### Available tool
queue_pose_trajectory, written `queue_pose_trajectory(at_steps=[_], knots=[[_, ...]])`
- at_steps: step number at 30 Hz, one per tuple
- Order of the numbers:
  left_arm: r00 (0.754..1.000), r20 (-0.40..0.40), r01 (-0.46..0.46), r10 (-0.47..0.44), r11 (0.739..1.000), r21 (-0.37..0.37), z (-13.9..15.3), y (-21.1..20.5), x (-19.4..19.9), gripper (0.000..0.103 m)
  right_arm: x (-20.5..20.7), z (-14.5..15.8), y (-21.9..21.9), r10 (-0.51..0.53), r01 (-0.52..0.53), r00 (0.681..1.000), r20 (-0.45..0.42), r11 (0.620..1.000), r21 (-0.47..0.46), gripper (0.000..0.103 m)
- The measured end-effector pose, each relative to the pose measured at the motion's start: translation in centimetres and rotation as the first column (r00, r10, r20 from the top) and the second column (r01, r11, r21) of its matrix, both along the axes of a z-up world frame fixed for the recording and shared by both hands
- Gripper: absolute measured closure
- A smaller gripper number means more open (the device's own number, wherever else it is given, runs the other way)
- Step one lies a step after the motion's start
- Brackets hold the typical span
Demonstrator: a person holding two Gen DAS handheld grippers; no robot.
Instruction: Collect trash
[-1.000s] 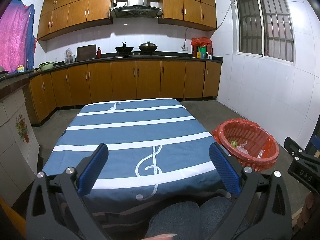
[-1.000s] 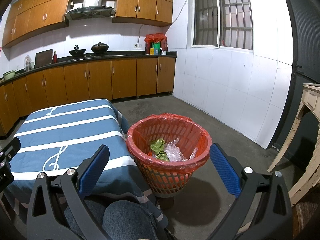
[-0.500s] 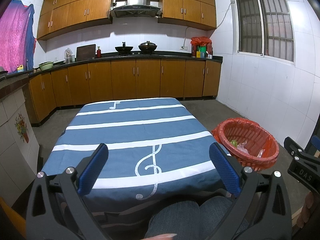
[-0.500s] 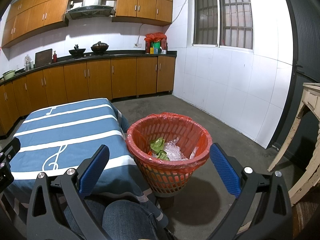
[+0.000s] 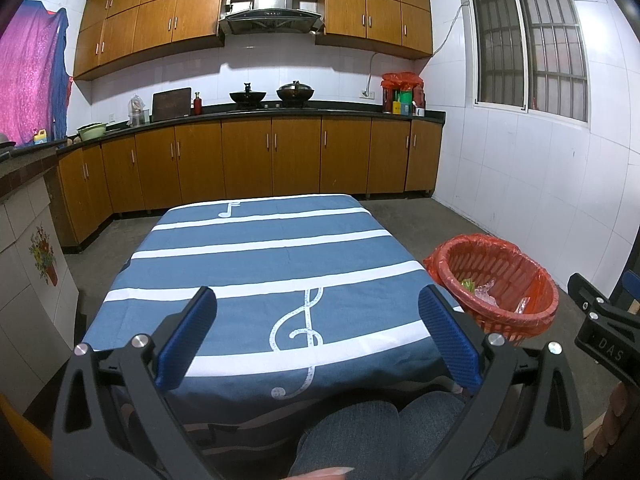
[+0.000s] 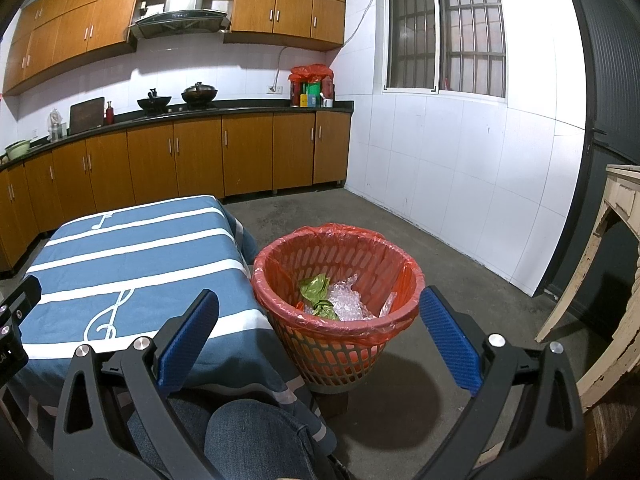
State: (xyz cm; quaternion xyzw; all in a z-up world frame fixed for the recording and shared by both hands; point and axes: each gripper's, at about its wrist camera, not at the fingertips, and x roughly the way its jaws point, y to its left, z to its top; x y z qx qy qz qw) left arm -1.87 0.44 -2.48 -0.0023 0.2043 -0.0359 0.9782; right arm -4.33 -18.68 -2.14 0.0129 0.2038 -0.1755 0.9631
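The letters "DAS" are read in pale print on the black body of the right tongs at the lower right of the left wrist view. No other lettering can be made out; labels on the far counter are too small.

tablecloth – matt cloth | basket – plastic lattice, glossy liner

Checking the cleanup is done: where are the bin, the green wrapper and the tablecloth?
bin [image 6: 404,270]: right wrist view, far rim.
green wrapper [image 6: 314,286]: right wrist view, its upper fold.
tablecloth [image 5: 256,256]: left wrist view, blue stripe mid-table.
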Motion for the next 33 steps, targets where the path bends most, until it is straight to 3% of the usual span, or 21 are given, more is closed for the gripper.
queue_pose_trajectory(at_steps=[33], knots=[[1.000, -0.016, 0.002, -0.002, 1.000, -0.004, -0.68, 0.45, -0.38, 0.004, -0.36, -0.24, 0.05, 0.000, 0.000, 1.000, -0.004, 1.000, 0.001, 0.003]])
